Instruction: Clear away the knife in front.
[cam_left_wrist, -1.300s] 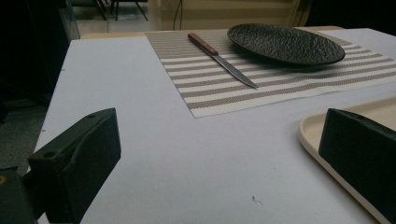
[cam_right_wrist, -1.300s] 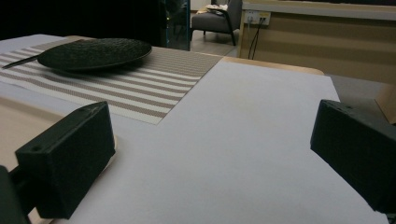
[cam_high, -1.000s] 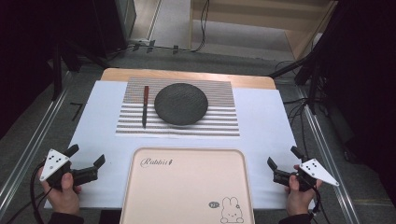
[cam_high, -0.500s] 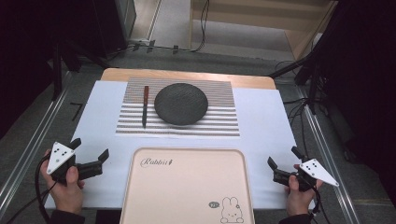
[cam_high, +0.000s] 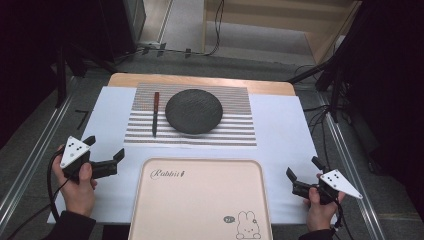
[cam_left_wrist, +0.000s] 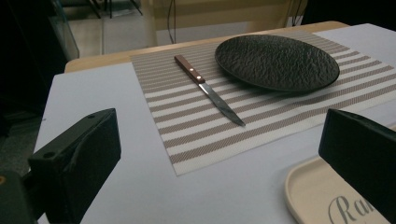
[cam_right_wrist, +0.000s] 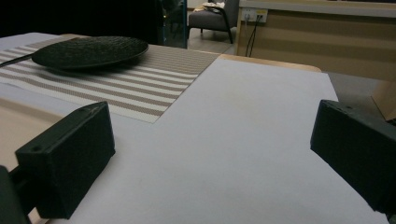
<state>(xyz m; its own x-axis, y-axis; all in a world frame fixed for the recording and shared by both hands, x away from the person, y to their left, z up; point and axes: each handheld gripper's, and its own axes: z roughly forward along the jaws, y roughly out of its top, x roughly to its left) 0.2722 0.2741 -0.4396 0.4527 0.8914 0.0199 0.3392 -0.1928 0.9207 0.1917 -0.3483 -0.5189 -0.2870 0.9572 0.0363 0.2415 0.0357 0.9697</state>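
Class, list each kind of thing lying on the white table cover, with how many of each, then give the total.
Plate: 1
Knife: 1
Striped mat: 1
Tray: 1
Total: 4

The beige tray (cam_high: 200, 200) carries the cursive word "Rabbit" near its far left corner; the small badge by its rabbit drawing is unreadable.
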